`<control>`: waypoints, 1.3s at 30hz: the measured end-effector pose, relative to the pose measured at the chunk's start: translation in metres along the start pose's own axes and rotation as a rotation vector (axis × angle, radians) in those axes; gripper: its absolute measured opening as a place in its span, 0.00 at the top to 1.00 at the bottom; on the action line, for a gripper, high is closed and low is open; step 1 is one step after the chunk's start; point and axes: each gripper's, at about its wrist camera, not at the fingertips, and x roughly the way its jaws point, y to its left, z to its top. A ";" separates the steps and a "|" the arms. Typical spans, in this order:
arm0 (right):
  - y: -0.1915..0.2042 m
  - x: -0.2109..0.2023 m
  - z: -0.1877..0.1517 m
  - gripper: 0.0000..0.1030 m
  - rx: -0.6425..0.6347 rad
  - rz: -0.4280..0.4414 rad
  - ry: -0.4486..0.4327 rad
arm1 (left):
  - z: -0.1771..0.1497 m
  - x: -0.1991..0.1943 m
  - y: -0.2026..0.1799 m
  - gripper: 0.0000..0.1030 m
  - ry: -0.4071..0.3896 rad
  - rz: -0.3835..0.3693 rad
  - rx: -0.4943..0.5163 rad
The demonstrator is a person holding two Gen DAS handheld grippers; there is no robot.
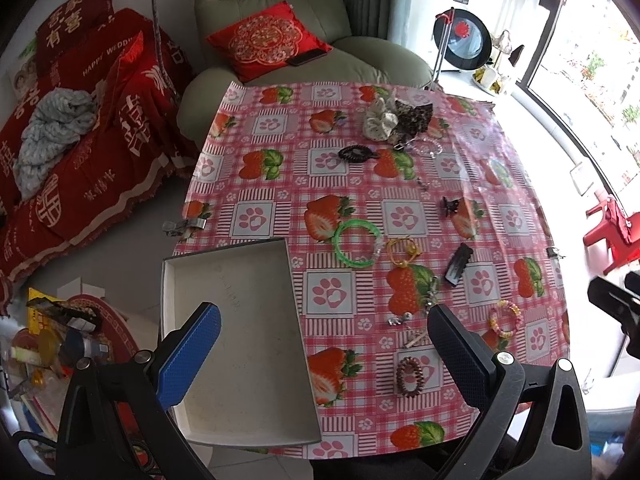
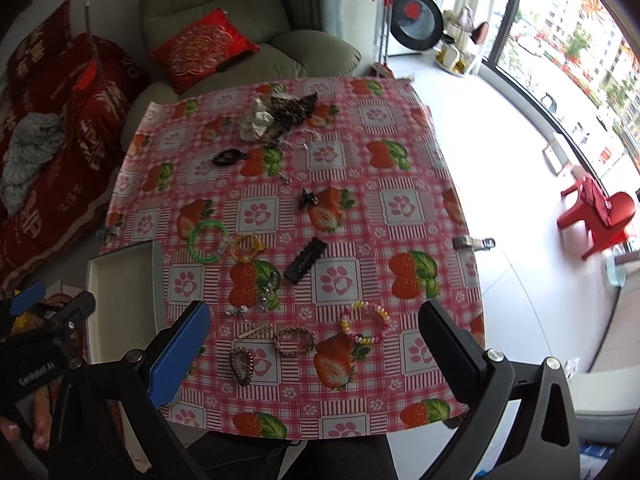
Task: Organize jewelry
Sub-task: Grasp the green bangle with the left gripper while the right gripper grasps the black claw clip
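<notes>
Jewelry lies scattered on a pink strawberry tablecloth (image 1: 400, 184). An empty white box (image 1: 236, 344) sits at the table's front left; it also shows in the right wrist view (image 2: 120, 300). Near it lie a green bangle (image 1: 357, 249), a yellow cord bracelet (image 1: 404, 251), a black hair clip (image 1: 458, 265), a brown coil band (image 1: 409, 376) and a pastel bead bracelet (image 1: 506, 319). My left gripper (image 1: 324, 356) is open and empty above the box's right wall. My right gripper (image 2: 316, 356) is open and empty above a braided bracelet (image 2: 295, 341) and the bead bracelet (image 2: 366, 322).
Scrunchies (image 1: 394, 120) and a black hair tie (image 1: 356, 153) lie at the table's far side. Metal clips (image 1: 184, 227) hold the cloth at its edges. A green armchair (image 1: 280, 40) stands behind the table, a red-covered sofa (image 1: 80, 140) to the left, a red stool (image 2: 596, 216) to the right.
</notes>
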 end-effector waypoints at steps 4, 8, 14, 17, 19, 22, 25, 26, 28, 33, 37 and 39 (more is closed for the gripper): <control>-0.001 0.012 -0.002 0.00 0.026 -0.013 0.023 | 0.010 0.021 0.006 0.00 0.022 0.003 0.036; 0.002 0.028 -0.004 0.00 0.048 -0.014 0.054 | 0.019 0.047 0.005 0.00 0.057 -0.016 0.099; 0.000 0.065 -0.002 0.00 0.077 -0.012 0.099 | 0.031 0.092 -0.001 0.00 0.084 0.011 0.160; -0.002 0.087 0.002 0.00 0.072 -0.011 0.119 | 0.038 0.118 -0.003 0.00 0.103 0.002 0.152; -0.003 0.104 0.008 0.00 0.057 -0.012 0.123 | 0.043 0.132 -0.005 0.00 0.108 -0.005 0.155; -0.005 0.131 0.021 0.00 0.050 -0.005 0.135 | 0.051 0.154 -0.013 0.00 0.098 -0.003 0.170; -0.005 0.157 0.035 0.00 0.049 0.011 0.133 | 0.059 0.176 -0.018 0.00 0.089 -0.007 0.166; -0.004 0.163 0.039 0.00 0.043 0.009 0.130 | 0.061 0.183 -0.018 0.00 0.092 -0.005 0.164; 0.000 0.183 0.050 0.01 0.030 0.015 0.126 | 0.064 0.198 -0.020 0.08 0.107 -0.002 0.165; 0.002 0.224 0.067 0.11 0.030 0.027 0.130 | 0.067 0.227 -0.022 0.08 0.126 0.003 0.163; 0.005 0.253 0.082 0.18 0.033 0.026 0.133 | 0.068 0.241 -0.025 0.08 0.135 0.004 0.167; 0.008 0.262 0.087 0.21 0.027 0.018 0.129 | 0.069 0.246 -0.026 0.08 0.137 -0.002 0.170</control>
